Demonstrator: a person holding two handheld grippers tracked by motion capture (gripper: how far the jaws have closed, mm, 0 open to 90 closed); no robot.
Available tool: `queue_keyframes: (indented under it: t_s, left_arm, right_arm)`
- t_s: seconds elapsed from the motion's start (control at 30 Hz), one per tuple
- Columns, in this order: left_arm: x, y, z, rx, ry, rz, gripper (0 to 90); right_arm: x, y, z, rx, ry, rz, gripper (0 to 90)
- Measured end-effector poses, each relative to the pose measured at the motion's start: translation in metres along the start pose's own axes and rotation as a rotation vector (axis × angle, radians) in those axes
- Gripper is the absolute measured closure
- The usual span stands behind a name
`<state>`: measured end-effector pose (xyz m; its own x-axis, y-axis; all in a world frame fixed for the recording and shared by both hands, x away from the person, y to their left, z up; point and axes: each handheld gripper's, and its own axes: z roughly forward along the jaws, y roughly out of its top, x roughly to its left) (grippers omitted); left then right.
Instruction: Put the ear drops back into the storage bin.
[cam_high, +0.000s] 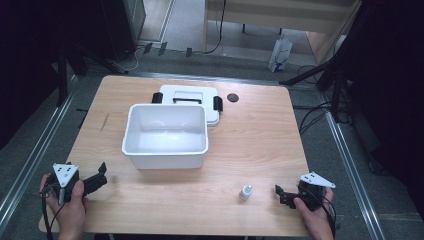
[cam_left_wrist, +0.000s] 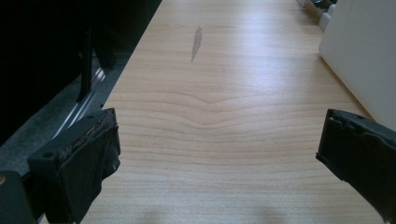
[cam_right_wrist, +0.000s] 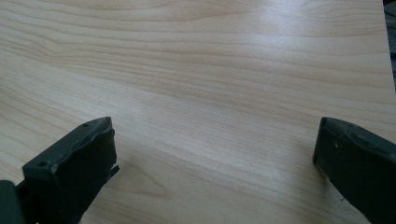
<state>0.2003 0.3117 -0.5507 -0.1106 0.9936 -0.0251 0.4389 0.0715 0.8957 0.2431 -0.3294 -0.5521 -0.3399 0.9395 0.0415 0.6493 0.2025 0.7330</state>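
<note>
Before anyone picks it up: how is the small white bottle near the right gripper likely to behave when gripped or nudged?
The small white bottle stands upright on the table on a narrow base, so a sideways nudge would probably tip it. It looks round, so once down it may roll. Its small size suggests it is light, and its smooth sides could slip between the pads.

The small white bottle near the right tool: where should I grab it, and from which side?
Grip the small white bottle across its round body below the cap, coming in level from its right, where the open right tool already points at it. It stands upright and alone on the table, so nothing blocks that side.
</note>
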Motion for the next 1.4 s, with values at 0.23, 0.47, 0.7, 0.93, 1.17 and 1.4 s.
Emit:
queue_keyframes:
  t_s: [0.23,0.47,0.7,0.93,1.17,1.4]
  left_arm:
    - [0.000,0.000,0.000,0.010,-0.007,-0.002,0.0]
    - [-0.001,0.000,0.001,0.015,0.000,0.008,0.0]
    - [-0.003,0.001,0.003,0.042,0.009,0.011,0.0]
    - [-0.002,0.001,0.004,0.046,0.007,0.006,0.0]
    - [-0.003,0.001,0.004,0.056,0.003,0.006,0.0]
    - [-0.003,0.001,0.004,0.058,0.002,0.007,0.0]
  right_arm:
    - [0.001,0.001,0.001,0.013,0.002,-0.014,0.0]
    - [0.003,0.003,0.002,0.040,0.011,-0.066,0.0]
    - [0.012,0.029,-0.008,0.207,-0.056,-0.176,0.0]
    - [0.027,0.061,-0.024,0.379,-0.075,-0.318,2.4]
    - [0.048,0.088,-0.028,0.544,-0.035,-0.435,5.3]
    - [0.071,0.114,-0.028,0.610,0.040,-0.477,12.8]
